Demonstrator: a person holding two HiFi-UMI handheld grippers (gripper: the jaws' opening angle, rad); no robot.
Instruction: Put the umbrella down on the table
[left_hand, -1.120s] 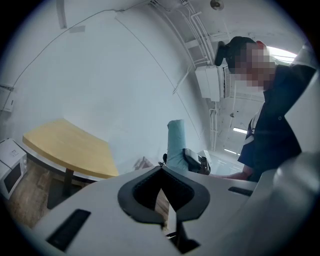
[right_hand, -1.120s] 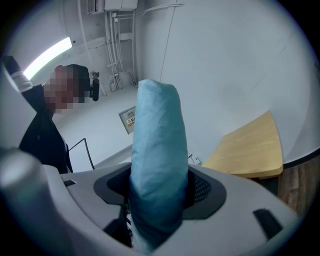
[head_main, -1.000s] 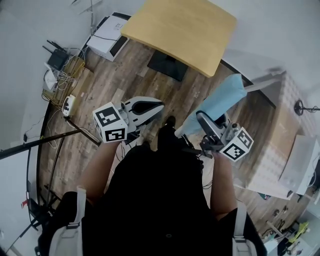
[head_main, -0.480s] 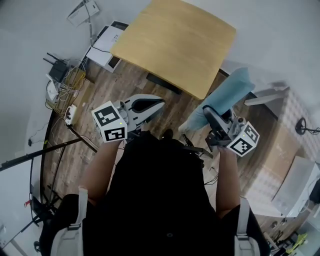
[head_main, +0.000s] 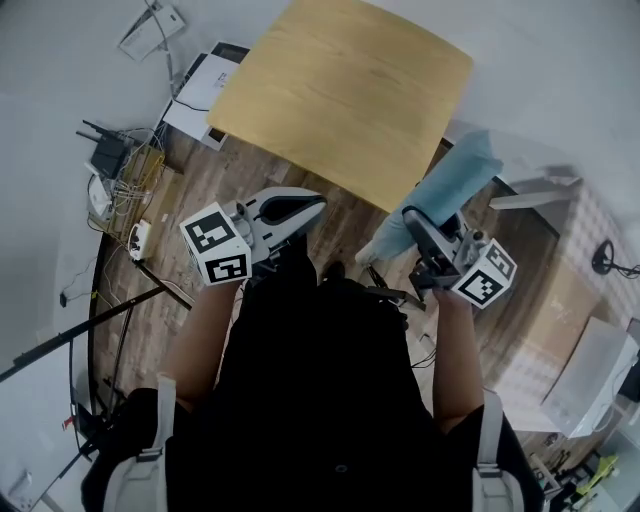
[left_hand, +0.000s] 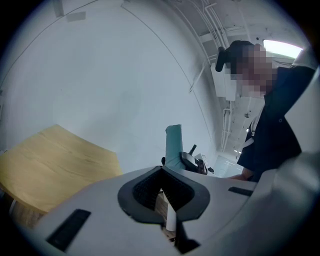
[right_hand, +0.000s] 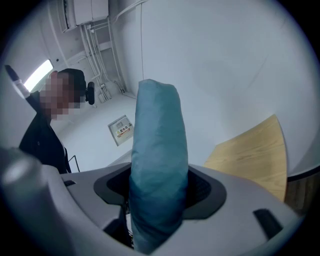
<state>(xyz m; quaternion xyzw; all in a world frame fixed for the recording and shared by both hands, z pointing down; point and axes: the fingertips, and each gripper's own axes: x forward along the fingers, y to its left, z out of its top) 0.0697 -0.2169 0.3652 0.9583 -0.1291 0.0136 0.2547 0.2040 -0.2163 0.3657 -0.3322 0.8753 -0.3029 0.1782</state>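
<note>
Head view: umbrella held just off the table's near right edge.
Your right gripper (head_main: 412, 218) pinches the folded blue umbrella (head_main: 447, 186) beside the table (head_main: 340, 90), whose wooden top spreads wide beyond that edge. Your left gripper (head_main: 320, 200) sits off the near edge's middle. Left gripper view: its jaws are pressed together on nothing, the table's edge lies left of them and the umbrella stands right of the table. Right gripper view: the jaws clamp the umbrella, and the table's corner shows to its right.

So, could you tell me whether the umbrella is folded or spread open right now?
Folded: the umbrella is a compact light-blue roll, no canopy spread, clamped in the right tongs.
</note>
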